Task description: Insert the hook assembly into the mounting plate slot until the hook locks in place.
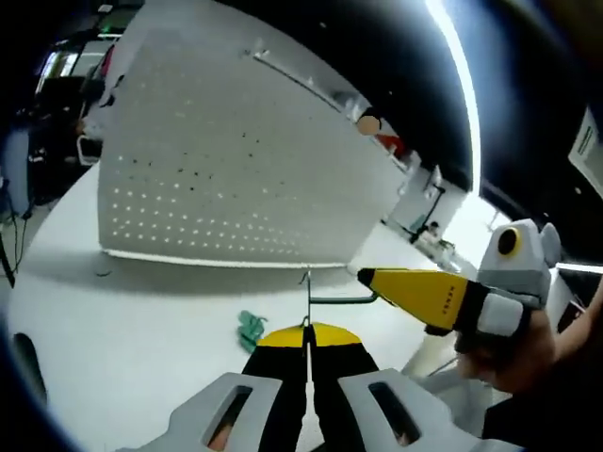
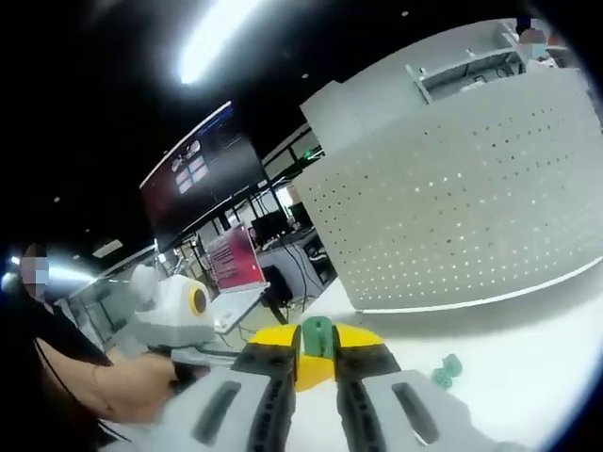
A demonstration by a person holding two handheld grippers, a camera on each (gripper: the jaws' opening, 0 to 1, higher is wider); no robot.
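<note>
One white perforated mounting plate (image 1: 236, 160) stands upright on the white surface (image 1: 122, 330), with one loose green piece (image 1: 250, 330) lying on the surface in front of it. In the left gripper view the left tongs (image 1: 306, 353) are pressed together on a thin metal hook rod (image 1: 307, 297), whose green-tipped arm runs sideways to the yellow tip of the right tongs (image 1: 367, 276), held in a person's hand (image 1: 513, 353). In the right gripper view the right tongs (image 2: 317, 350) grip one green hook piece (image 2: 317, 334) between narrow jaws, and a second green piece (image 2: 445, 369) lies on the surface below the plate
</note>
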